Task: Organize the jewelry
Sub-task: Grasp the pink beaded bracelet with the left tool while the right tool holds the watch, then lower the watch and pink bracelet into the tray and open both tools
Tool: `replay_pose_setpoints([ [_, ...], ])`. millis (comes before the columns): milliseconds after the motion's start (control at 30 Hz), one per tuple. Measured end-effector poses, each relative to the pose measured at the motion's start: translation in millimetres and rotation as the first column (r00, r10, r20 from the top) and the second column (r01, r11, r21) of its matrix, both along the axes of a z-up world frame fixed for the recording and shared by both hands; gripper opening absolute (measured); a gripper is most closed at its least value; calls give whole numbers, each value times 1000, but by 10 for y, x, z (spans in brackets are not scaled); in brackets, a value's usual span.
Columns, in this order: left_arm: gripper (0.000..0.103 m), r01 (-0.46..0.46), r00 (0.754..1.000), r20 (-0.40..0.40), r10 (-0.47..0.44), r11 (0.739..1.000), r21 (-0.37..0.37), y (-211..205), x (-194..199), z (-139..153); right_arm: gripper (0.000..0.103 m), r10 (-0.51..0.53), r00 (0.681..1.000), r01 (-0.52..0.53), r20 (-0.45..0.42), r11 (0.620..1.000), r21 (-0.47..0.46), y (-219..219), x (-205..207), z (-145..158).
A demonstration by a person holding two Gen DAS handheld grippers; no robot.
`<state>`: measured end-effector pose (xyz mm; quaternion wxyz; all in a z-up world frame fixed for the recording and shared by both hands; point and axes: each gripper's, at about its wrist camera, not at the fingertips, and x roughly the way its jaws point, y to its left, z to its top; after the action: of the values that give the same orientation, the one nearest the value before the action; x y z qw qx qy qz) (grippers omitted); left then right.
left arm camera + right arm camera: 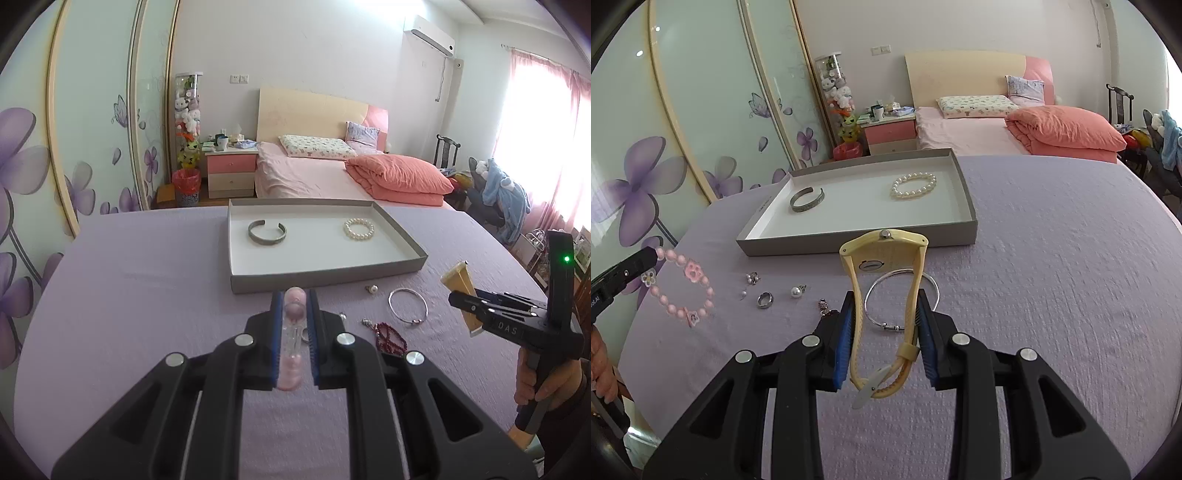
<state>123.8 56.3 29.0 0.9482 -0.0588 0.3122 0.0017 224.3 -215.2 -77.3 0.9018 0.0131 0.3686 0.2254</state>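
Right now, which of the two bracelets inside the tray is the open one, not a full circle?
The grey metal bangle at the left of the tray: its band has a gap. The pearl bracelet on the right forms a closed ring.

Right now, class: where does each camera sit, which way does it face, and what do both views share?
Left wrist: on the left gripper, facing the tray and bed; clamps the pink bead bracelet; right gripper and hand at right.
Right wrist: on the right gripper, same direction; clamps the yellow watch; left gripper at left.
Shared: tray, silver cuff, pearl bracelet.
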Motion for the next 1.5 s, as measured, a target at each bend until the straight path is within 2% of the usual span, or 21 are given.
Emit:
replay_pose_setpoints([
  [233,13,4,1000,14,-4,1000,1,-15,131,101,32,9,1000,-9,14,1000,4,43,69,70],
  [433,13,14,999,37,-15,1000,10,-50,400,280,32,3,998,-2,59,1000,-6,118,270,255],
  [600,13,12,997,73,-11,1000,-3,-32,763,448,32,-12,994,12,108,1000,1,206,611,431],
  [700,13,-2,996,84,3,1000,-12,4,994,473,32,-20,993,20,113,1000,5,293,865,435],
  [867,13,-32,998,59,33,999,-18,79,1491,348,32,-23,995,25,97,1000,-16,450,1282,336],
  [1033,13,-55,998,-4,55,998,-30,157,1943,114,33,-40,999,40,15,998,-40,533,1694,116],
  [1167,13,-59,998,-38,57,997,-48,215,2153,-53,33,-53,998,50,-45,996,-69,620,1936,-53],
  [1333,13,-46,998,-53,43,998,-47,213,2321,-147,35,-76,994,66,-79,991,-115,702,2065,-192],
  [1433,13,-40,998,-56,37,998,-49,189,2388,-170,42,-76,993,64,-87,988,-142,735,2077,-218],
  [1500,13,-35,998,-55,32,998,-51,183,2426,-177,50,-71,994,59,-80,988,-139,723,2076,-213],
])
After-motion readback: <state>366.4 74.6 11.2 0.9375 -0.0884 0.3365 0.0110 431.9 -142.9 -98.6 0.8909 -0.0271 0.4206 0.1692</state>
